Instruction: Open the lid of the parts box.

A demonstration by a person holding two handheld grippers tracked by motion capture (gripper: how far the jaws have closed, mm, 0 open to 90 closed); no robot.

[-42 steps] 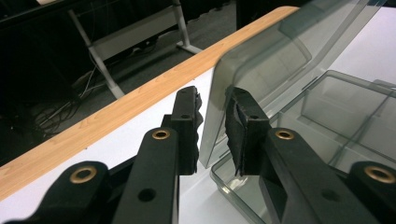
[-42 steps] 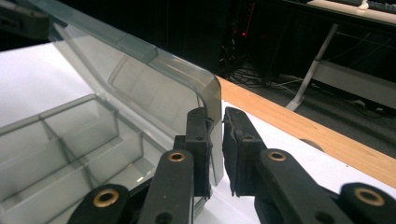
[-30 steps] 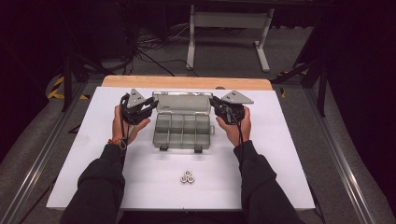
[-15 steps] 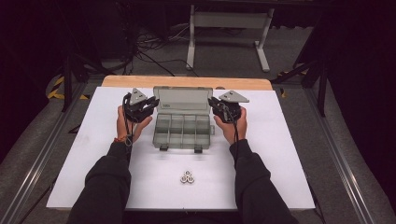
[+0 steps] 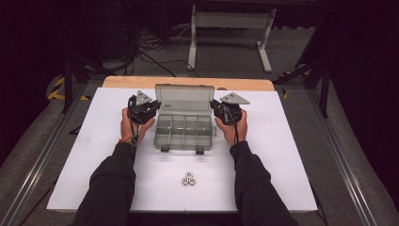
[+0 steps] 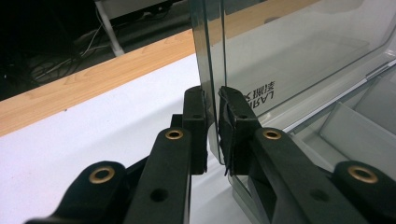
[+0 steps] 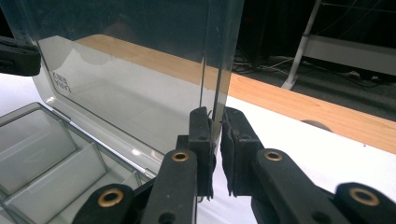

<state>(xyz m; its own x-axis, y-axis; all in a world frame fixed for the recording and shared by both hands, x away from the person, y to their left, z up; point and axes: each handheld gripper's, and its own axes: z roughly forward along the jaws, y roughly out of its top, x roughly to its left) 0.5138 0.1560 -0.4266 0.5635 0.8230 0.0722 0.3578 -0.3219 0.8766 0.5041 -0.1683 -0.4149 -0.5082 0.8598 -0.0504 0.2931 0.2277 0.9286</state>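
Both side edges of the clear lid (image 5: 184, 98) are pinched, one in my left hand-held gripper (image 6: 212, 122), one in my right hand-held gripper (image 7: 215, 133), jaws nearly closed, box (image 5: 184, 133) below them on the surface; I judge swinging it evenly comes next.

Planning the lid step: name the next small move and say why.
Probably tip the lid farther back until it rests open. The left tool and the right tool each pinch a side edge, the lid stands near upright, and the compartments are already uncovered.
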